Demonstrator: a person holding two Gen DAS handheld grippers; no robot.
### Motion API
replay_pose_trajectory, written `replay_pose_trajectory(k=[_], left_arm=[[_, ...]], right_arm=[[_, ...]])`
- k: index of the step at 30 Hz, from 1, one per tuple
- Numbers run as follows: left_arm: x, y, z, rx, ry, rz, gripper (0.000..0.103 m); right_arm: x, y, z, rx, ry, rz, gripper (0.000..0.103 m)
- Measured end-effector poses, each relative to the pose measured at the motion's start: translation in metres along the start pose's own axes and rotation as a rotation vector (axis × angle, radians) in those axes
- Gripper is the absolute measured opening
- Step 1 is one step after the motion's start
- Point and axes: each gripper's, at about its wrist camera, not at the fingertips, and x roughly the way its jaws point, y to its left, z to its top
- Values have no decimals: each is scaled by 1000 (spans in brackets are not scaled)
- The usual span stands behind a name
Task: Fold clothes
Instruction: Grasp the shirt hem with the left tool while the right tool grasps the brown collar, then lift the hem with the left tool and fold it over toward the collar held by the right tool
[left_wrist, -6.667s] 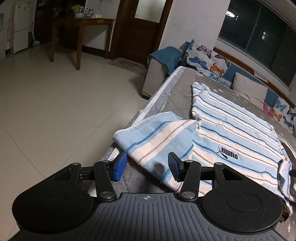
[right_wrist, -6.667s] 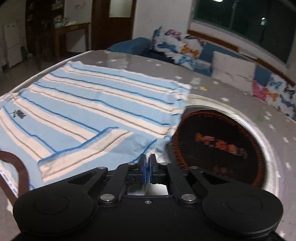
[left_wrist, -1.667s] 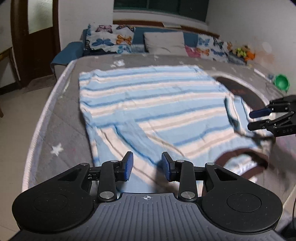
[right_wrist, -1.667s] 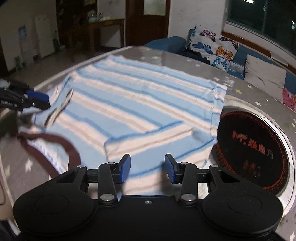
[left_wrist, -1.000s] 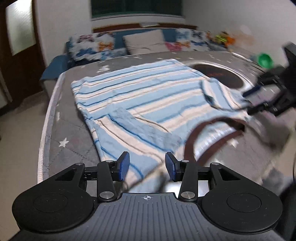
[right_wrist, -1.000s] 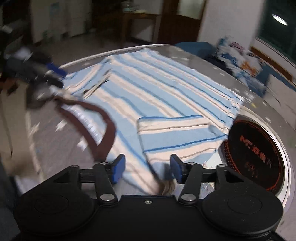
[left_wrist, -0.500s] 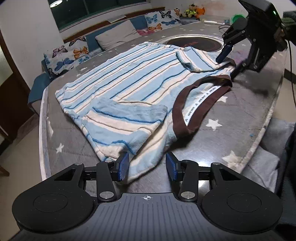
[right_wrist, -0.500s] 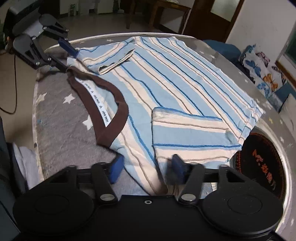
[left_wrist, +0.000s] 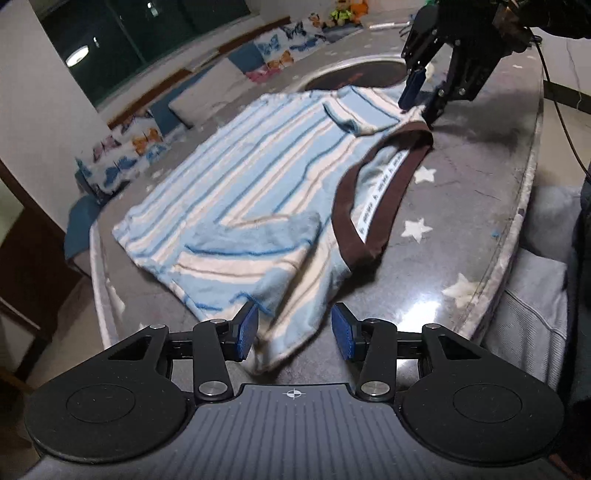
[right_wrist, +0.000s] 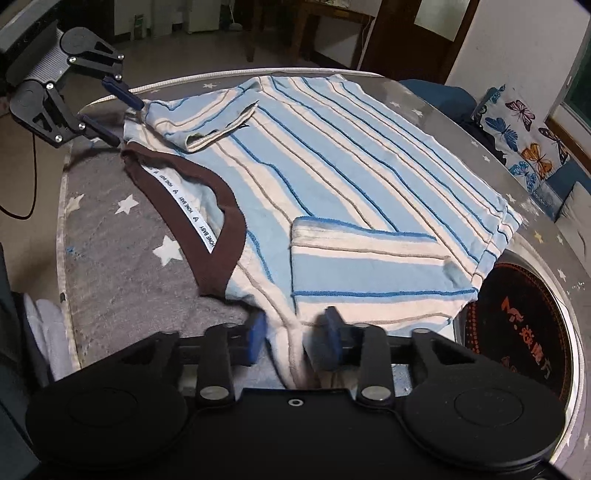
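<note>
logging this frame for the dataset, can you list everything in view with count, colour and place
striped shirt: 1, light blue and white, flat on the table, both sleeves folded in
collar: 1, brown with a white label strip, at the near table edge
table: 1, grey with white stars
round inset: 1, dark with orange lettering, beside the shirt hem
butterfly cushions: several, white and blue, on the bench behind
wooden door: 1, dark brown, far wall
left gripper: 1, black with blue pads, jaws open around one shoulder corner
right gripper: 1, same, jaws open around the other corner

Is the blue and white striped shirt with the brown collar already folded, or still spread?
Partly folded: both sleeves lie folded onto the striped shirt, whose body lies spread flat on the grey star-patterned table.
</note>
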Motion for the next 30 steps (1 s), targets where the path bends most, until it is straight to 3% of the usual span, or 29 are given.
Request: replay_pose_trajectory(k=[4,13,18,20,25,30], left_arm=[[9,0,2,30,-5,-23,52],[26,6,7,23,1,-50,51],[32,8,13,-15,24,-104,14],[33,7,16,-34,26,-107,7],[21,4,16,-75,1,-102,5],[-24,-2,4,-151,-42,-138,5]], right_arm=[[0,-3,0,8,-1,8,47],[2,-7,0,28,-13,17,42],[5,-4,4,38,-28,4,16],[5,-1,5,32,-30,-6,10],[-9,7,2,32,-44,-1,6],[-34,23,-5,16,-29,50,6]])
